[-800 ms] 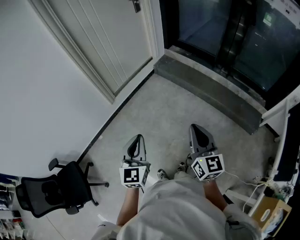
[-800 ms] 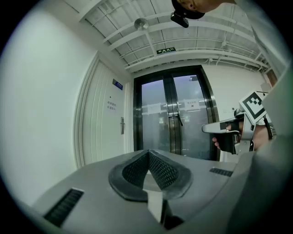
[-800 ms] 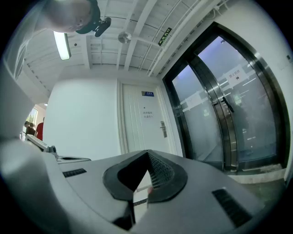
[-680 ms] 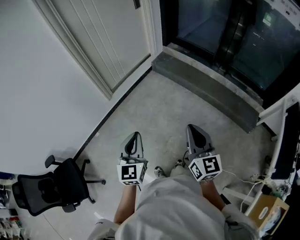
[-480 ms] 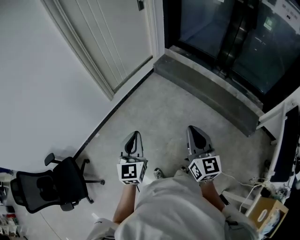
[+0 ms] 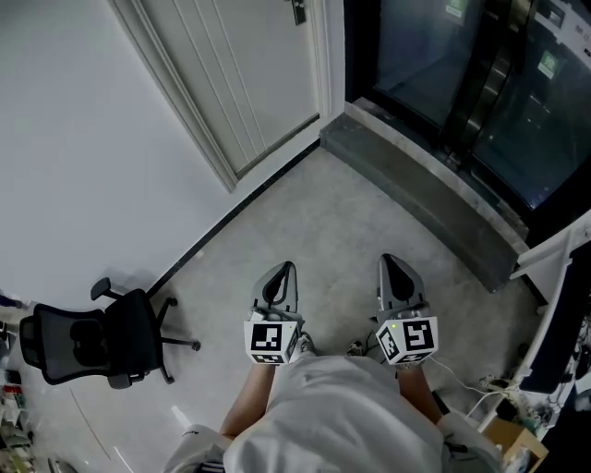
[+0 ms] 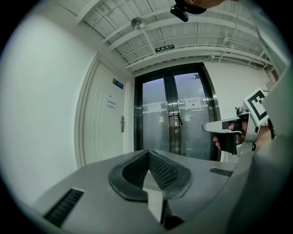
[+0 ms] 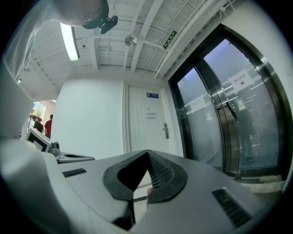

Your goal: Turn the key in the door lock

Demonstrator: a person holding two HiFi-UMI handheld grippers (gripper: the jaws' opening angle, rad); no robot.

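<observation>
Both finger pairs together, empty: left gripper (image 6: 285,269) and right gripper (image 6: 390,262) hang well short of the door (image 6: 231,74) ahead-left; approach step, next move likely needs reaching its lock (image 6: 297,11).

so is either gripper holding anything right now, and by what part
Nothing is held. The left gripper and the right gripper each have their jaws closed together with nothing between them, both away from the white door.

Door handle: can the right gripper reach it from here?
Probably not yet. The right gripper hangs well short of the door handle; only floor lies between, so nothing blocks an approach.
</observation>
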